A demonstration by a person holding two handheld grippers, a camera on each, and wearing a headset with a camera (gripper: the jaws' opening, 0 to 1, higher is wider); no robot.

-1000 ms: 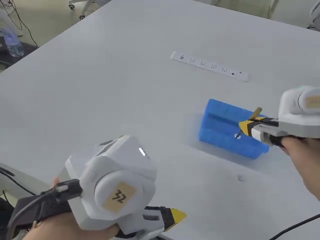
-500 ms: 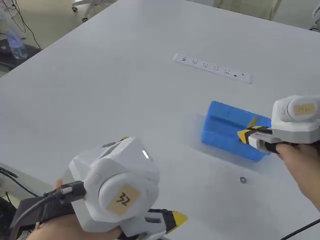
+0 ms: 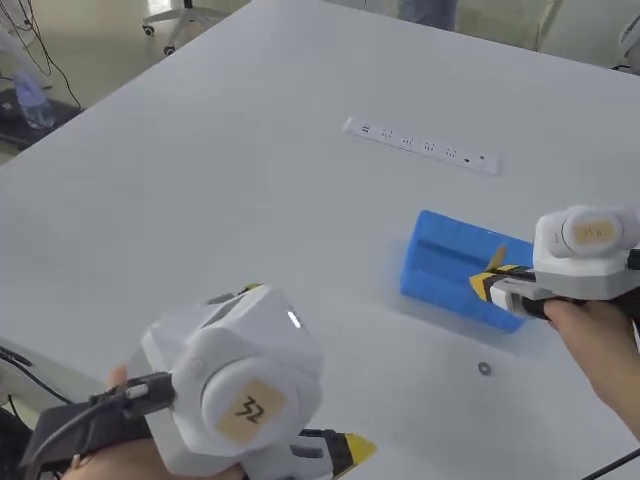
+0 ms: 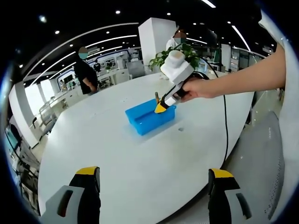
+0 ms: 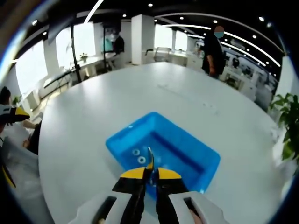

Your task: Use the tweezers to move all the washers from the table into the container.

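1. Nearest the person, the white left claw with yellow tips (image 4: 153, 171) hangs low at the table's near edge. Its jaws stand wide apart with nothing between them. I judge it is parked there to keep out of the working hand's way.
2. A little further out, one small dark metal washer (image 3: 484, 369) lies loose on the pale grey table (image 3: 250, 180), just short of the container's near wall, so the task is not yet done.
3. Over it and beyond, the white right claw (image 5: 148, 173) is closed narrow on the slim metal tweezers (image 5: 149, 161), which jut forward from between its jaws. Held like this, the claw lends the tweezers a fine point for such small parts.
4. The tweezer tips hang over the inside of the shallow blue plastic container (image 5: 196, 154), just above two washers in the container (image 5: 138, 156) (whether a third sits between the tips, I cannot tell). The right claw seems placed there for a drop.
5. Furthest off, a long white power strip (image 3: 420, 145) lies well apart from the work.
6. Against the picture a second ago, the whole head view has slid, which is the headset moving. The right claw is still over the container, now a touch closer to its near wall. The loose washer keeps its place beside the container, and the left claw stays low and wide.
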